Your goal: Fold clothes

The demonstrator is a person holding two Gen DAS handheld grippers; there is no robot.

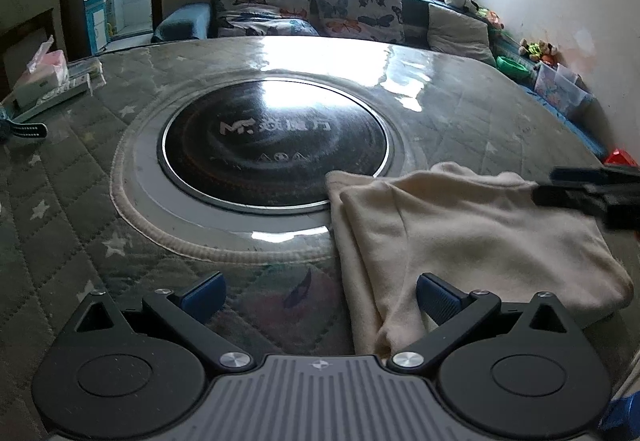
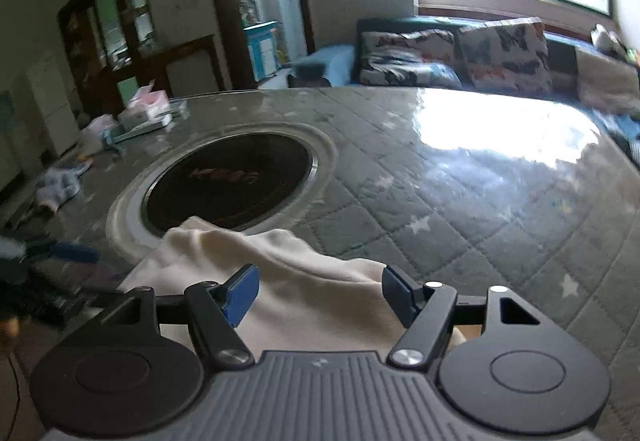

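2 hand-held grippers, left (image 1: 320,295) and right (image 2: 318,291), gape with nothing held. Cream garment (image 1: 460,237) lies doubled beside the hob (image 1: 276,145) on the tabletop (image 1: 60,201); whether another fold remains, I cannot tell.

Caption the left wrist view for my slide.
Open left gripper hovers beside a cream garment on the quilted table.

Left gripper (image 1: 320,297) and right gripper (image 2: 318,291) jaws spread wide.
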